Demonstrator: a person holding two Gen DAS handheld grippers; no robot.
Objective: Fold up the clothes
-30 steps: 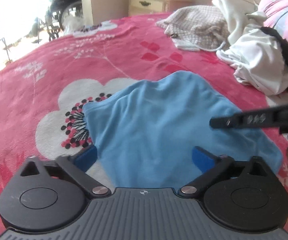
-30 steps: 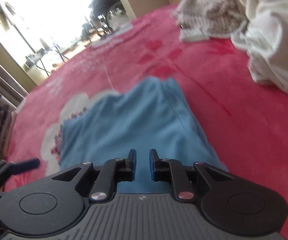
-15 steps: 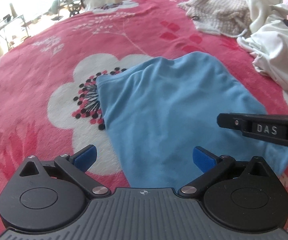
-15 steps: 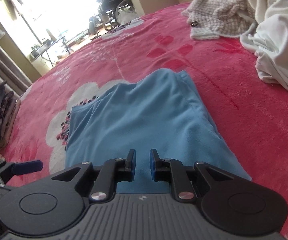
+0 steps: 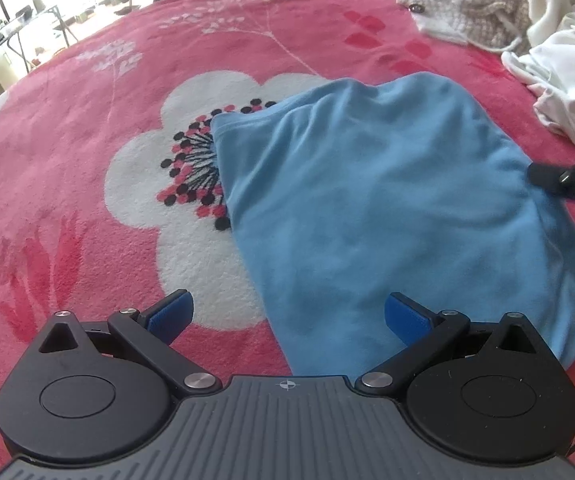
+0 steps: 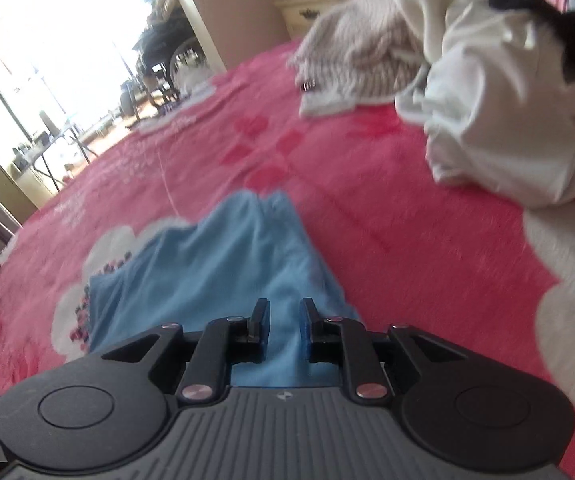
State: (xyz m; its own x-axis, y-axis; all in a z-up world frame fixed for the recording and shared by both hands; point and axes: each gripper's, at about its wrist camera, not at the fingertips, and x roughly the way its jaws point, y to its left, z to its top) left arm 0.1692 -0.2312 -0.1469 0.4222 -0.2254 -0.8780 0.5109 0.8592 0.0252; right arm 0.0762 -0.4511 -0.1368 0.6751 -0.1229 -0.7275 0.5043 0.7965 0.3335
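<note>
On the bed (image 5: 87, 120), a pink floral blanket is spread, and the blue shirt (image 5: 387, 200) is seen lying on it, roughly flattened, with soft ridges toward its 12 o'clock end. In the left wrist view it fills the centre and the 3 o'clock half.

The left gripper (image 5: 287, 316) is held wide open above the shirt's near left edge; nothing is touched by its pads. If it is closed from here, only the top layer, or blanket pile along with the cloth, could be caught, and the fold would be dragged askew.

The right gripper (image 6: 283, 324) is seen nearly closed, a narrow gap left between its pads, with blue cloth showing in and behind that gap; whether cloth is actually pinched cannot be told from the blurred frame. If a thin pinch is held, the edge could be lost on lifting, and the ridges could be creased in.

At 1 o'clock, a knit garment (image 5: 467, 4) and a white garment (image 5: 567, 68) are heaped near the shirt's far corner; they could be snagged by a wide sweep.

No readable writing or brand is made out.
</note>
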